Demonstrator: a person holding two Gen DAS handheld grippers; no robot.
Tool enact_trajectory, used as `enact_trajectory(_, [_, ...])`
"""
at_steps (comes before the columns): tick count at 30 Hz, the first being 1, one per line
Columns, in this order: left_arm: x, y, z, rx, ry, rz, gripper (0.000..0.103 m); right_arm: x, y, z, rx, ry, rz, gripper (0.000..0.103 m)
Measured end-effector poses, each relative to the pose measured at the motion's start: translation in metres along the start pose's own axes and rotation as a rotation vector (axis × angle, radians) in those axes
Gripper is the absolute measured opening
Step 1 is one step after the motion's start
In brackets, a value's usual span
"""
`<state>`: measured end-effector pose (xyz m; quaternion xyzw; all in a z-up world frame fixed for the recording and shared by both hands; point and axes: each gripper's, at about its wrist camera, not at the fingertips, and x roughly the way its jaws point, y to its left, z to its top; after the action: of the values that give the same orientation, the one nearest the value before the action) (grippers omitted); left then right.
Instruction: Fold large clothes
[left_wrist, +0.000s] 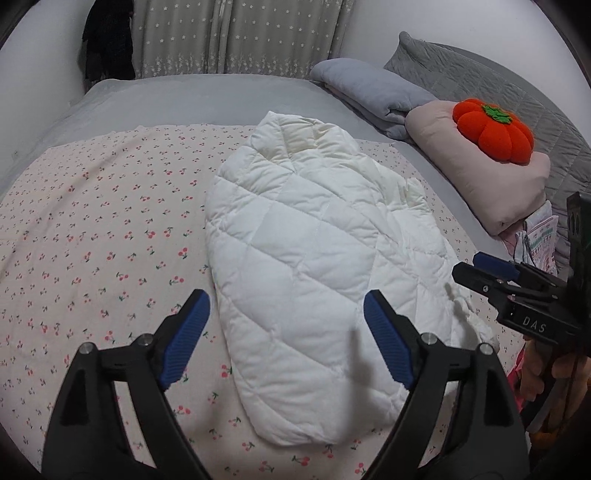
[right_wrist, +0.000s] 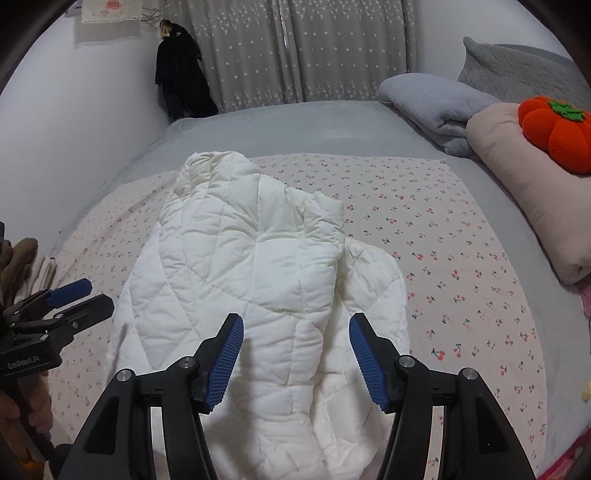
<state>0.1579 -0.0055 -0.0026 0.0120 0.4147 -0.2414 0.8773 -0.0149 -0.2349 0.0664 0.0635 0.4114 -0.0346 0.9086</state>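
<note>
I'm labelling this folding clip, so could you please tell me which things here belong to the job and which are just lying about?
Part of the job:
white quilted puffer jacket
left gripper, open
right gripper, open

Just lying about:
orange plush pumpkin
beige pillow
folded grey blanket
cherry-print sheet

A white quilted jacket (left_wrist: 314, 254) lies on the bed (left_wrist: 207, 96), on a sheet printed with small red cherries (left_wrist: 103, 236). Its padding is stitched in large diamond shapes. It is partly folded into a long, narrow bundle, one side turned over onto the body so a thick rounded edge runs down the middle (right_wrist: 258, 280). The collar end points toward the far side of the bed, the hem toward the near edge. A sleeve or side panel sticks out from under the fold, crumpled along one side.
</note>
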Motion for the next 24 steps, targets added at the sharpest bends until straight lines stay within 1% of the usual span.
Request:
enact_trajectory(1, [-0.006,-0.002,-0.004,-0.009,0.003,0.015,0.088,-0.006,0.001,-0.004,0.005,-0.003,-0.002,0.062])
enact_trajectory(5, [-0.026,-0.01,-0.019,-0.027,0.013,0.052,0.09,-0.027,0.004,-0.018,-0.001,-0.019,-0.021,0.071])
enact_trajectory(9, [-0.044,-0.02,-0.036,-0.026,0.023,0.076,0.096,-0.05,0.011,-0.033,0.006,-0.02,-0.009,0.073])
enact_trajectory(13, [-0.062,-0.028,-0.051,-0.005,0.007,0.144,0.1,-0.074,0.019,-0.049,-0.004,-0.042,-0.044,0.082])
enact_trajectory(15, [-0.068,-0.029,-0.059,-0.009,0.006,0.168,0.102,-0.082,0.022,-0.057,-0.005,-0.044,-0.059,0.083])
enact_trajectory(19, [-0.073,-0.032,-0.074,-0.011,0.028,0.196,0.102,-0.092,0.028,-0.071,-0.013,-0.037,-0.08,0.084])
enact_trajectory(22, [-0.078,-0.031,-0.084,-0.043,0.032,0.203,0.102,-0.099,0.034,-0.08,-0.036,-0.036,-0.104,0.085])
enact_trajectory(24, [-0.083,-0.031,-0.089,-0.058,0.027,0.221,0.102,-0.102,0.036,-0.083,-0.055,-0.041,-0.12,0.085])
